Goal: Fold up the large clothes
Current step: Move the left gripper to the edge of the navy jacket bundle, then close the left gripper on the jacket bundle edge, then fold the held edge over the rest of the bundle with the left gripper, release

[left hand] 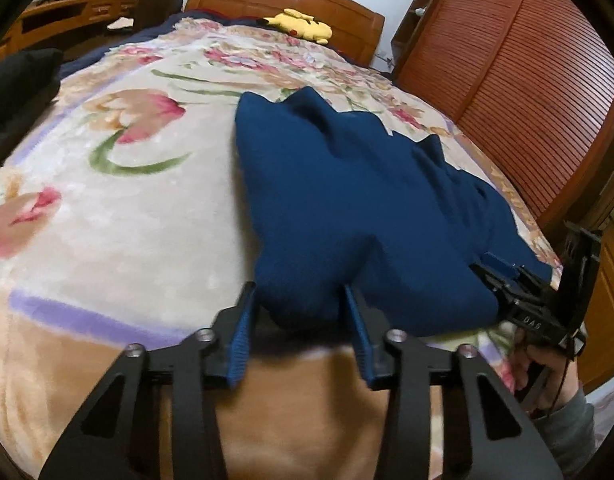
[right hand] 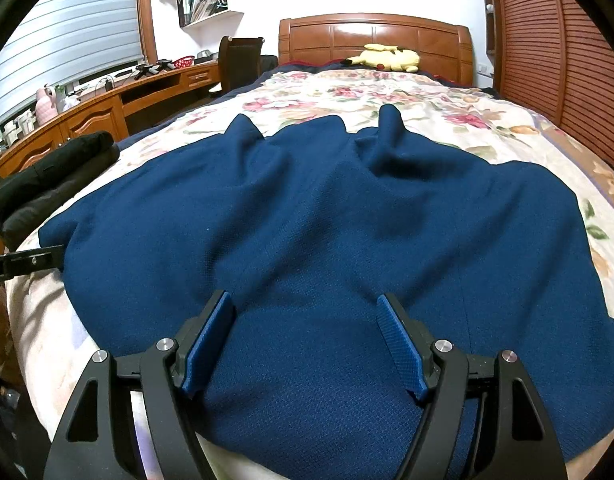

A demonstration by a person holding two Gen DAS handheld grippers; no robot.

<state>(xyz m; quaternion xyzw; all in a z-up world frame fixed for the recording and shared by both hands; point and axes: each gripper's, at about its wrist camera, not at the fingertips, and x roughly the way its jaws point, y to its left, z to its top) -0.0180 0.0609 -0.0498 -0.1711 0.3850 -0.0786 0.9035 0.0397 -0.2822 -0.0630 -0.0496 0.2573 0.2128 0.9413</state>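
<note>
**Fold large clothes: early stage, 0 completed folds visible**

The dark blue garment (right hand: 327, 220) lies spread and creased on the floral blanket (left hand: 127, 220) of the bed, with its near hem at the bed's near edge and 2 raised peaks at its far end. By judgement, all folding remains to be done. The left gripper (left hand: 301, 312) is closed partway on a bunched lobe of the garment's near corner, which fills the gap between its pads. The right gripper (right hand: 307, 340) stands wide open over the near hem; the fabric lies flat between its fingers and is not gripped. No container takes part in the task. 1 red basket (right hand: 183, 62) stands on the desk (right hand: 107, 108), well apart from the garment; its contents are too small to tell.
</note>
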